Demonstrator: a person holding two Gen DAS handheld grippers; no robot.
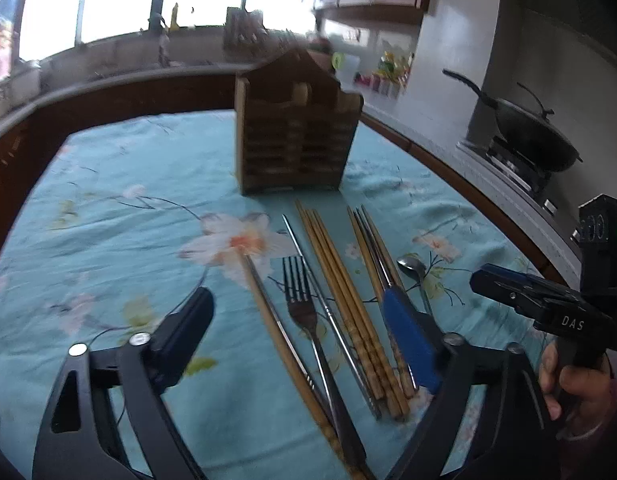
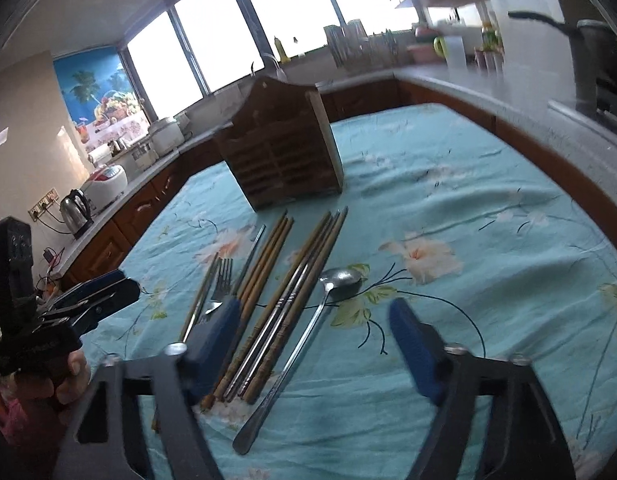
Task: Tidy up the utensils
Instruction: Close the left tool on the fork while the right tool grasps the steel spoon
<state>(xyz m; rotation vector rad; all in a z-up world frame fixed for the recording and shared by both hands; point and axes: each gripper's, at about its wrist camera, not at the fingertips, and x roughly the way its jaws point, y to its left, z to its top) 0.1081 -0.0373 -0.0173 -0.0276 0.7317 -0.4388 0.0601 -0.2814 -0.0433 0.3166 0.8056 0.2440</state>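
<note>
One fork (image 1: 304, 312), one spoon (image 2: 308, 328) and several chopsticks (image 1: 344, 300) (blur prevents an exact count) lie mid-table before one wooden holder (image 1: 296, 128). Both the left gripper (image 1: 304, 344) and the right gripper (image 2: 316, 344) stand open, holding nothing.

A wooden utensil holder (image 1: 294, 128) stands upright on the tablecloth (image 1: 108, 208), near the table's far side. Before it the utensils lie side by side, lengthwise toward the holder. In the left wrist view, from left to right: a single chopstick (image 1: 268, 320), a fork (image 1: 304, 312), a metal chopstick (image 1: 320, 296), a bundle of wooden chopsticks (image 1: 348, 300), a second bundle of chopsticks (image 1: 374, 252), and a spoon (image 2: 308, 336) at the far right. A counter runs behind and along both sides of the table; a wok (image 1: 528, 128) sits on a stove to the right, a kettle (image 2: 77, 207) on the left.
</note>
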